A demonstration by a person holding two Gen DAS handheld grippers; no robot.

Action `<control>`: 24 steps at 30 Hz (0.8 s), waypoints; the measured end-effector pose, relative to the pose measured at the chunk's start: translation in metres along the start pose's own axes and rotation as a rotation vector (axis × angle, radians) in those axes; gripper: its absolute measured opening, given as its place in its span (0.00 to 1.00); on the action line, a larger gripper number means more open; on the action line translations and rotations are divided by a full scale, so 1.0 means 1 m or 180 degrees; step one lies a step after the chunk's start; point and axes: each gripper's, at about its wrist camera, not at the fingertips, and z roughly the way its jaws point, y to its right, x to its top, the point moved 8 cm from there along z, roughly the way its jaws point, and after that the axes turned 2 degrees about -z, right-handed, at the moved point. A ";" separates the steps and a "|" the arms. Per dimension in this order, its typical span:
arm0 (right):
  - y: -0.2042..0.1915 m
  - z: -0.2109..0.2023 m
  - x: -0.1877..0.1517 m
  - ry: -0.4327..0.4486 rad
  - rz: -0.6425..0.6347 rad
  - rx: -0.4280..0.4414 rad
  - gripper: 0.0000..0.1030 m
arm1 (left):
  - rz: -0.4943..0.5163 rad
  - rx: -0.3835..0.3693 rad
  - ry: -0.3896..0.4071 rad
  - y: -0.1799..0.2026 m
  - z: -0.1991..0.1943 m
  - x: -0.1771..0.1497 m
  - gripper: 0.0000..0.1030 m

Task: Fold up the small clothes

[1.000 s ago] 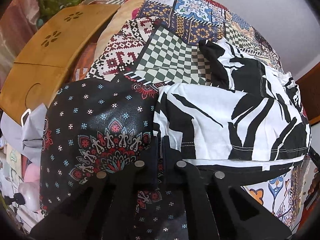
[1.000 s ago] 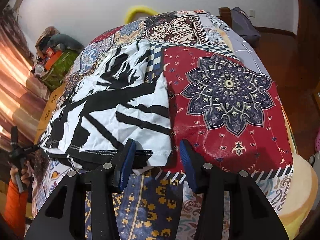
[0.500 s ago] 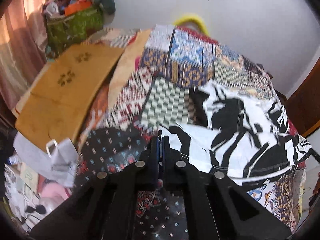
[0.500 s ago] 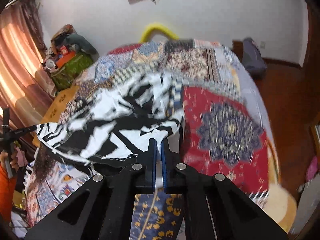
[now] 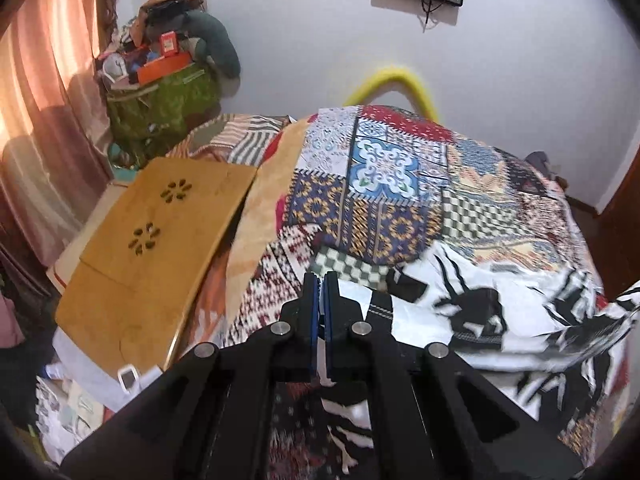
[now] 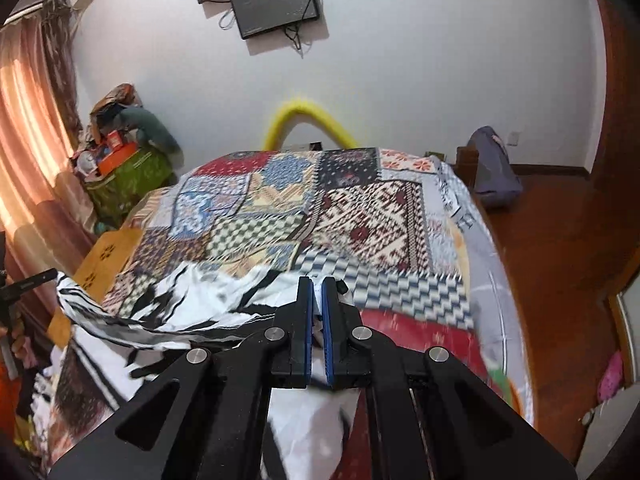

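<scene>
Both grippers, left (image 5: 321,280) and right (image 6: 317,285), pinch the zebra-print garment (image 5: 500,316), raised over the patchwork bed (image 6: 360,216). Only the left view shows a wooden tray (image 5: 152,248); only the right, red floor (image 6: 560,220).

A patchwork bedspread (image 5: 384,216) covers the bed. A wooden board (image 5: 156,248) with flower-shaped holes lies beside the bed, next to a pink curtain (image 5: 44,92). A green bag (image 5: 160,108) piled with clutter stands in the corner. A dark screen (image 6: 276,4) hangs on the white wall, above a yellow curved tube (image 6: 308,120). A grey backpack (image 6: 494,168) rests on the wooden floor (image 6: 560,232).
</scene>
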 end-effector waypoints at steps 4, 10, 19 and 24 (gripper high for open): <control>0.011 0.030 0.010 -0.0087 -0.0004 -0.0137 0.04 | -0.0073 0.0115 -0.0089 0.000 0.036 0.014 0.02; 0.023 0.077 0.007 -0.0298 -0.0084 -0.0301 0.04 | -0.0061 0.0246 -0.0225 0.010 0.096 0.024 0.02; 0.045 0.104 0.013 -0.0348 -0.0010 -0.0394 0.03 | -0.0090 0.0193 -0.0436 0.023 0.152 0.027 0.02; 0.042 0.082 0.018 -0.0241 -0.0035 -0.0362 0.09 | -0.0251 0.0031 -0.0391 0.016 0.134 0.028 0.35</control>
